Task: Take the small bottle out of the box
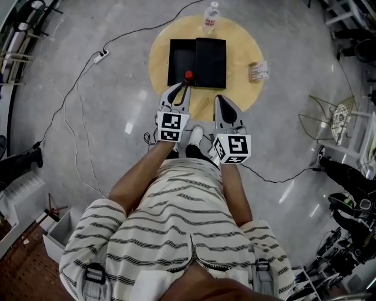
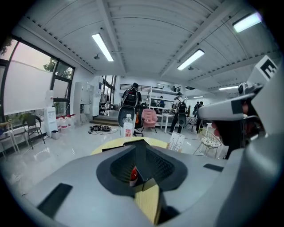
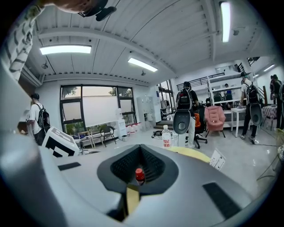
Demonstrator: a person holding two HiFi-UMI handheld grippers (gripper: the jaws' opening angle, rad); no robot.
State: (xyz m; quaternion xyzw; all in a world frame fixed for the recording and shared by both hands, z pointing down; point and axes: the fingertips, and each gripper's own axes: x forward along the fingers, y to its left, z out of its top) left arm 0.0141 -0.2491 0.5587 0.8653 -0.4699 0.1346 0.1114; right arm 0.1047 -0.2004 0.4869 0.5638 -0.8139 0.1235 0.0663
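Round yellow wooden tabletop [image 1: 238, 97] carrying an open black rectangular box [image 1: 208, 59]. My left hand-held gripper [image 1: 185, 89] is released, jaws slightly apart and empty. My right hand-held gripper [image 1: 218, 99] is clenched on nothing. The small red-capped bottle [image 1: 188, 75] stands inside the box at its near edge, just ahead of the left tips.

I see only the cap of the small red-capped bottle [image 1: 188, 75] at the near edge of the open black rectangular box [image 1: 181, 59], its body hidden, the box's inside too dark to tell, label on the clear plastic water bottle [image 1: 211, 16] beyond the box too small to read
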